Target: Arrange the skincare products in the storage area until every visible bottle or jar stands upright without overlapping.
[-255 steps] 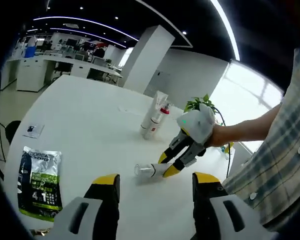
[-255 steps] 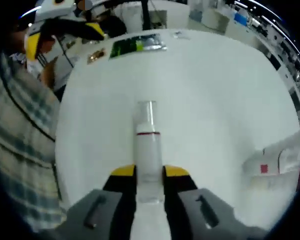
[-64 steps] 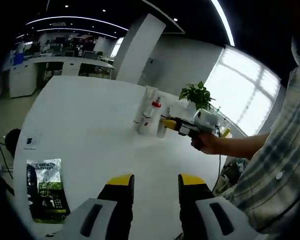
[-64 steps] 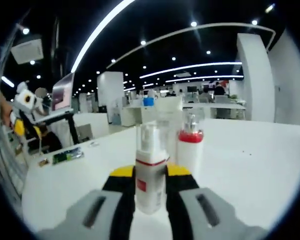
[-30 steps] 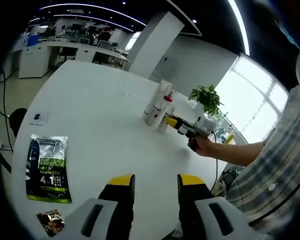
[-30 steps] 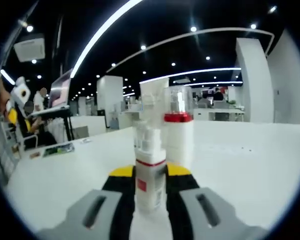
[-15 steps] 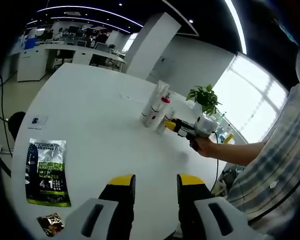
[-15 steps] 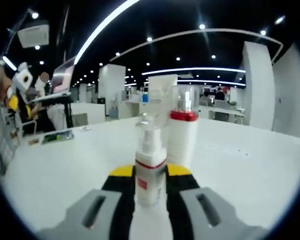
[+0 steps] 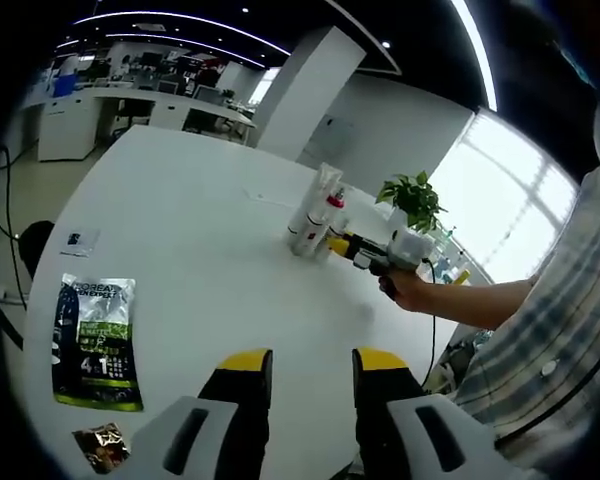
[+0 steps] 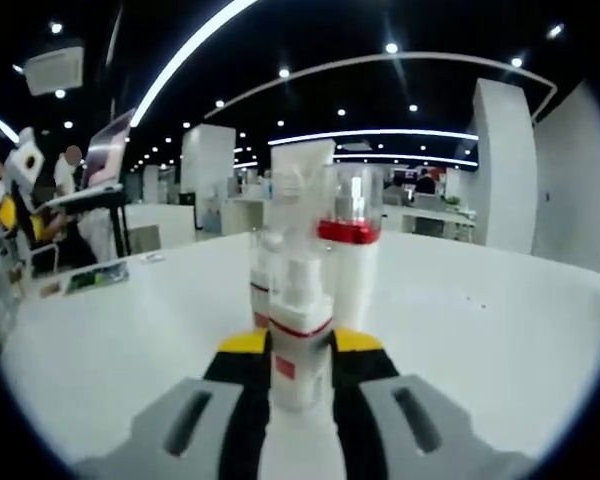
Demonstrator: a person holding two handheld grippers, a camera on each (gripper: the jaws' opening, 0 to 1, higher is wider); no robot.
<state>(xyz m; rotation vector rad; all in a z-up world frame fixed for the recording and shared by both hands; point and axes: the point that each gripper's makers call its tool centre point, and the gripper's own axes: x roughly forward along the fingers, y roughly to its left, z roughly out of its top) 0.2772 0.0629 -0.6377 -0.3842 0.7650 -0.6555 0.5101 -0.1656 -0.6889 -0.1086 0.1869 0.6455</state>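
My right gripper is shut on a small white spray bottle with a clear cap and a red band, held upright. Just behind it stand a taller white bottle with a red collar, a white tube and another small bottle. In the left gripper view the same group stands at the table's far side, with the right gripper reaching it from the right in a person's hand. My left gripper hovers open over the near table, nothing between its jaws.
A green printed pouch and a small brown sachet lie on the white table at the near left, and a small white packet lies farther back. A potted plant stands behind the bottles. A checked sleeve fills the right side.
The small bottle, lying on the table 8.5 s ago, is now upright in the right gripper and has closed in on the standing group. The left gripper stays open, barely shifted.
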